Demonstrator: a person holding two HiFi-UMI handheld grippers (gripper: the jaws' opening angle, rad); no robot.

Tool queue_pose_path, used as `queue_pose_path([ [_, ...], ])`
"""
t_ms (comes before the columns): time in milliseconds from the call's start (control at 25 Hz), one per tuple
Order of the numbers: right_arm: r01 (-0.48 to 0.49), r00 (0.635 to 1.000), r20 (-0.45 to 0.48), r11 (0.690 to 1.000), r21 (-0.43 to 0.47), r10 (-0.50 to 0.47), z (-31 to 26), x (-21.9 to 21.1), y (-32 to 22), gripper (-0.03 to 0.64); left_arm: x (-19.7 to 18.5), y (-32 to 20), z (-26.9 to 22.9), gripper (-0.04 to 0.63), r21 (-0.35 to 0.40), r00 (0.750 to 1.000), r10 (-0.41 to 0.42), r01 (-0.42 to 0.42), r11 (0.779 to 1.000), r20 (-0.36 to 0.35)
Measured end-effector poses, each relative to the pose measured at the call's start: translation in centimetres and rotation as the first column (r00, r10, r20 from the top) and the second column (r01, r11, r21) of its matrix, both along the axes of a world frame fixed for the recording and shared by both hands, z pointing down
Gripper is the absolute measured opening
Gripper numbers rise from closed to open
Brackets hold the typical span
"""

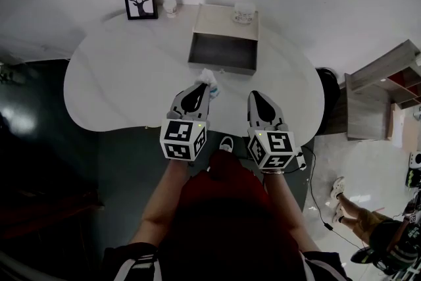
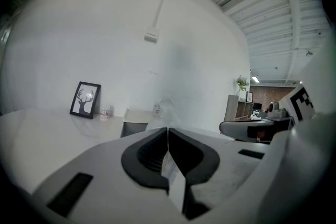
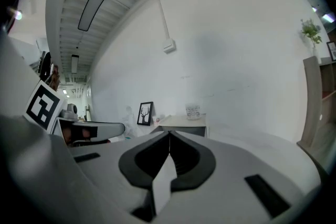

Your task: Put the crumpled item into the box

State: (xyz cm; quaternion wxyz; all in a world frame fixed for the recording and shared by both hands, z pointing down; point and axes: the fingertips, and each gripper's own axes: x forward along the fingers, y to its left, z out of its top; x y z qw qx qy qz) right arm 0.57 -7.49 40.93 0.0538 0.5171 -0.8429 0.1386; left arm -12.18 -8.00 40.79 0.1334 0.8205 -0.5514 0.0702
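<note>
Between the left tongs [image 1: 203,88] sits a pinched white, bluish-tinged crumpled item [image 1: 210,78]; right tongs [image 1: 254,95] closed.

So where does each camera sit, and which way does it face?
Head view: on the person's head, looking steeply down at the table, box, left tool and right tool; forearms show.
Left gripper view: on the left tool, looking along its shut jaws, pinching the crumpled item, towards the wall; right tool at right.
Right gripper view: on the right tool, along its shut, empty jaws, towards that wall; left tool at left.
Shared: both gripper views show the deer picture and the box.
</note>
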Motion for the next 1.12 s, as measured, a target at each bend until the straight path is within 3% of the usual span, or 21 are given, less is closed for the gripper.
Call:
queue_pose_path([
  [680,-0.045,0.999,-0.001,0.998,-0.032,0.045,0.6,2.9,-7.2,0.015,2.1,-10.3,-0.5,0.028,0.005,0.998,0.034,-0.035,0.999,0.047],
  [1120,-0.068,0.998,0.0,0.996,-0.064,0.068,1.8,4.5,-10.2,0.015,3.2,-14.8,1.4,0.029,-0.033,0.995,0.053,-0.051,0.998,0.085],
])
